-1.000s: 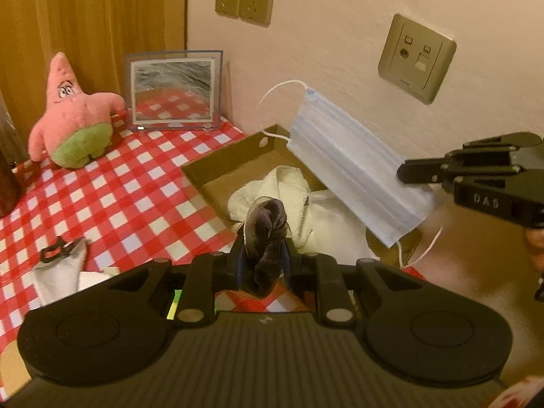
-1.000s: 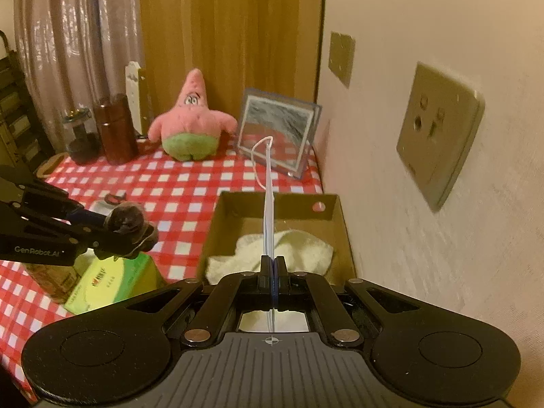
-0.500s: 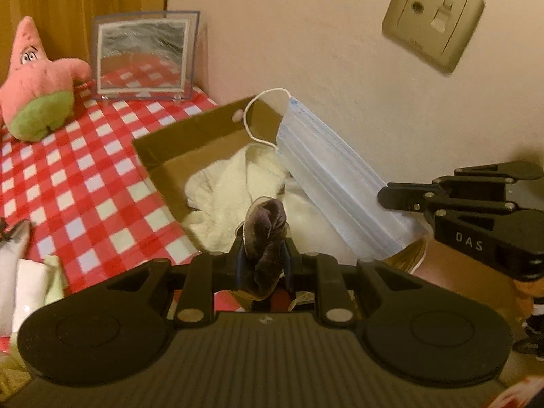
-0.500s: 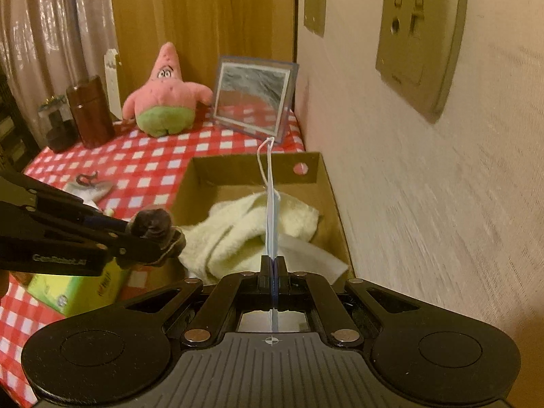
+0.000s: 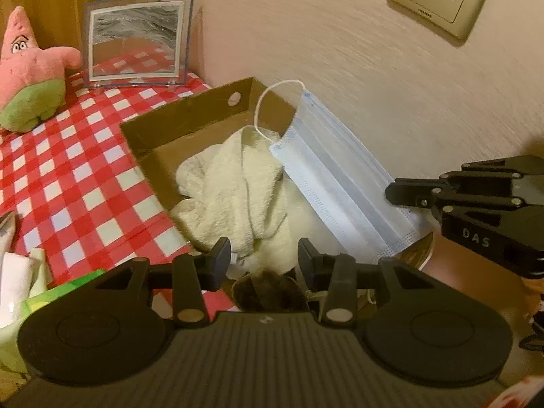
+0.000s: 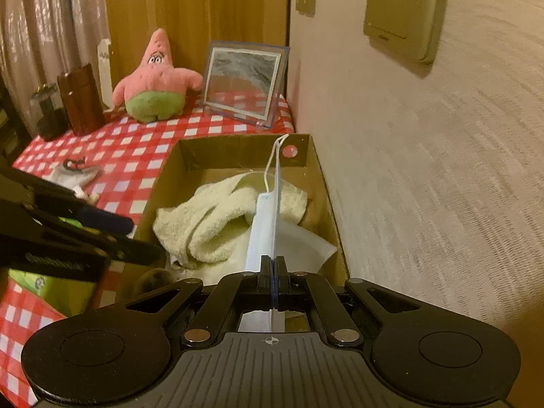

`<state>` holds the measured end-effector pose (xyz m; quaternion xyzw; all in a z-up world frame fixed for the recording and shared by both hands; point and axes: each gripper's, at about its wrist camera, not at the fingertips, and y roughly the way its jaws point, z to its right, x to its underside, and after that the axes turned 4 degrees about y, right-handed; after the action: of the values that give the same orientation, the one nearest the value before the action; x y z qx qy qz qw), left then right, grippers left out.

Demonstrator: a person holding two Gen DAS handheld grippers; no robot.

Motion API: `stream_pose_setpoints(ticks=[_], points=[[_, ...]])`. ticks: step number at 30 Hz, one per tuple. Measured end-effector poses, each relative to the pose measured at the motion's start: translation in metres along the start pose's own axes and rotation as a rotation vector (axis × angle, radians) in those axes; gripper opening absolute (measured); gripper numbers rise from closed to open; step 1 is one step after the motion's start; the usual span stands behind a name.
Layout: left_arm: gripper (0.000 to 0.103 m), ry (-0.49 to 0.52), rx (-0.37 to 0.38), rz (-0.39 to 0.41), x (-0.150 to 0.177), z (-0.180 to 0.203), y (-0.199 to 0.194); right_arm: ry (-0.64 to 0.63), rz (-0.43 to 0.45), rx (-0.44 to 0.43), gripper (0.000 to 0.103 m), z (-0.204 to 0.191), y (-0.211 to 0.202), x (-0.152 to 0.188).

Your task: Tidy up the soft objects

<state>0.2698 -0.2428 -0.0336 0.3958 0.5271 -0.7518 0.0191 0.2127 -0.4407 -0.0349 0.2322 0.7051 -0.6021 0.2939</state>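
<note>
A cardboard box (image 5: 190, 115) against the wall holds a crumpled cream towel (image 5: 234, 190). My left gripper (image 5: 264, 260) hovers over the box's near end and its jaws are opening. A dark brown fuzzy piece of cloth (image 5: 268, 292) lies loose below and between the pads, which do not press on it. My right gripper (image 6: 273, 268) is shut on the edge of a light blue face mask (image 6: 265, 217). The mask slopes down onto the towel (image 6: 210, 224), inside the box (image 6: 163, 183). In the left wrist view the right gripper (image 5: 394, 193) holds the mask (image 5: 340, 183) from the right.
The wall (image 6: 408, 170) runs close along the box's right side. A pink star plush (image 5: 30, 78) and a picture frame (image 5: 136, 40) stand at the back of the checked tablecloth (image 5: 68, 170). A green pack (image 5: 51, 299) and white cloth lie at the left.
The left jaws have spread and the dark cloth has slipped down out of their grip. Both grippers have come down toward the box, and the mask now rests on the towel.
</note>
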Motion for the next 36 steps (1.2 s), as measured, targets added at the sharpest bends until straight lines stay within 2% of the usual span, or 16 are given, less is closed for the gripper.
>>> stream_pose_setpoints(ticks=[4,13,15,16,17,19,30,36], points=[[0.04,0.005,-0.003,0.01,0.004,0.0,-0.012,-0.031,-0.017,0.016,0.0,-0.005,0.007,0.005],[0.041,0.003,0.009,0.03,0.012,0.004,-0.035,0.011,-0.047,0.027,0.001,0.001,0.013,0.008],[0.042,0.001,0.011,0.038,0.013,0.005,-0.039,0.005,-0.042,0.033,0.006,0.0,0.009,0.009],[0.043,-0.001,0.011,0.042,0.014,0.005,-0.042,0.001,-0.039,0.04,0.017,-0.001,0.007,0.009],[0.043,-0.004,0.011,0.045,0.015,0.005,-0.044,-0.001,-0.032,0.04,0.043,-0.002,0.004,0.009],[0.043,-0.003,0.009,0.048,0.016,0.005,-0.048,0.008,-0.006,0.032,0.07,-0.003,-0.003,0.011],[0.045,-0.024,-0.019,0.072,0.033,0.004,-0.077,0.0,0.012,0.023,0.07,-0.021,-0.035,0.017],[0.055,-0.045,-0.039,0.088,0.046,0.006,-0.102,0.026,0.016,0.026,0.07,-0.031,-0.054,0.024]])
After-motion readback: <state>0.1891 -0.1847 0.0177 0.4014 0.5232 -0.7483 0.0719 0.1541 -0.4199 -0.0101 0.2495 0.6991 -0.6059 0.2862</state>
